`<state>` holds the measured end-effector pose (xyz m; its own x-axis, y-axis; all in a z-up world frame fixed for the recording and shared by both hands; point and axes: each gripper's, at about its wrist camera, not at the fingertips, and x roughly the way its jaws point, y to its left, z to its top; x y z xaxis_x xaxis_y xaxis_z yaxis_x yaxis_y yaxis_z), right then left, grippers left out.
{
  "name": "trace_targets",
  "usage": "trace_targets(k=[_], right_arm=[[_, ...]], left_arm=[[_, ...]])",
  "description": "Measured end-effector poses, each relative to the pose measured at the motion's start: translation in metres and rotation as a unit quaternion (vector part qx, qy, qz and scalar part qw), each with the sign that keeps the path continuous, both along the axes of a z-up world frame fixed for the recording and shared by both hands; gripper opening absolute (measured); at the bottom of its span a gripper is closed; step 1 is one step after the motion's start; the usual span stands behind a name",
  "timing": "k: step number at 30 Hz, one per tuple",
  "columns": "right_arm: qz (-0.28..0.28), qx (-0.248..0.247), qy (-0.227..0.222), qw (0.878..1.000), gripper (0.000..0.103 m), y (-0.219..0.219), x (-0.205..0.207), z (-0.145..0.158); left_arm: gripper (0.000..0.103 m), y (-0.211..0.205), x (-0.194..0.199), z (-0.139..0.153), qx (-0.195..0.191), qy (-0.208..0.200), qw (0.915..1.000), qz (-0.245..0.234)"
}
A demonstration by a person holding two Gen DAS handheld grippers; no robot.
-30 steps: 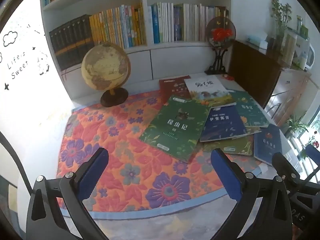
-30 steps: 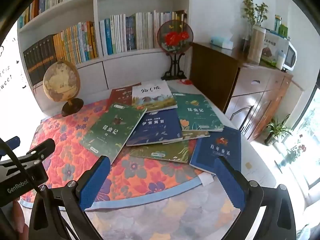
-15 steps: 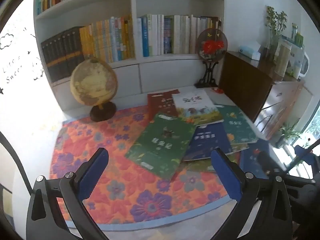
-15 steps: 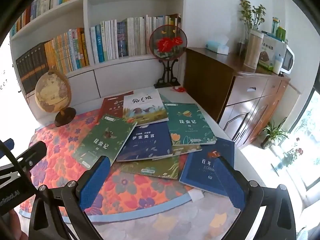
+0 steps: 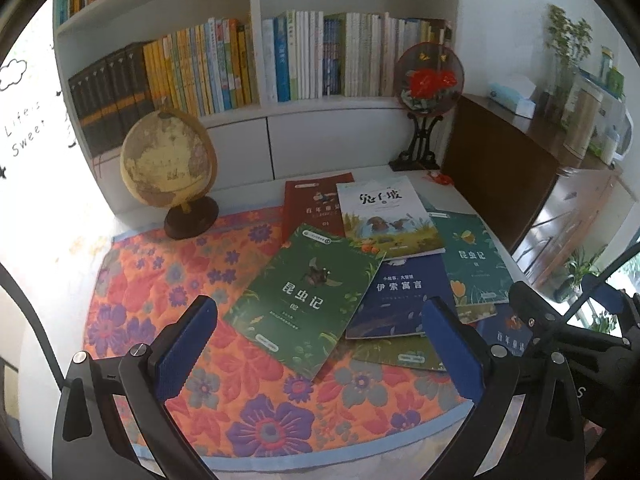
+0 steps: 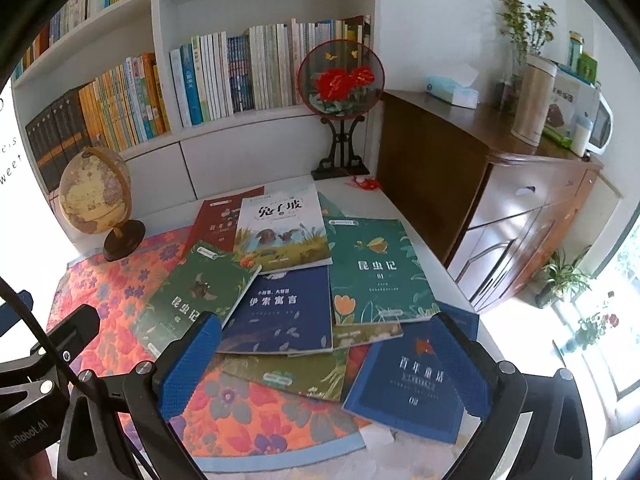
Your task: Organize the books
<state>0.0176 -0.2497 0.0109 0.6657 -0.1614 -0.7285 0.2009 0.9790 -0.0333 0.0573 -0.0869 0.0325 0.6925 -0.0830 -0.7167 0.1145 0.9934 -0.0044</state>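
Left wrist view shows the books (image 5: 348,276) scattered overlapping on the floral mat (image 5: 160,292), right of the globe (image 5: 170,160); both the left gripper (image 5: 320,352) and right gripper (image 6: 326,364) hover with fingers spread, holding nothing; best to slide under the topmost green book (image 5: 308,296) first.

Counting the loose books on the bench: seven covers show. One dark red book (image 6: 218,216), one white picture book with painted animals (image 6: 282,232), one leafy green book marked 02 (image 6: 196,296), one navy book with pale leaves (image 6: 280,312), one teal book marked 01 (image 6: 378,272), one olive-green book (image 6: 296,376) half buried, and one blue book marked 02 (image 6: 408,388). One brown antique-style globe (image 5: 170,164). One round red-flower fan on a black stand (image 6: 340,84). One floral quilted mat (image 5: 168,288). Two blue-padded grippers, left (image 5: 320,354) and right (image 6: 326,368).
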Motion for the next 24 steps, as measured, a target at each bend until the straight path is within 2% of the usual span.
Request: trace_targets(k=[11, 24], right_arm=[[0.011, 0.012, 0.015, 1.000, 0.103, -0.017, 0.028, -0.015], [0.021, 0.007, 0.020, 1.000, 0.103, -0.019, 0.045, -0.020]], left_arm=[[0.102, -0.005, 0.024, -0.016, -0.008, 0.025, 0.9994, 0.022], [0.102, -0.004, 0.031, -0.021, -0.001, 0.026, 0.9987, 0.043]])
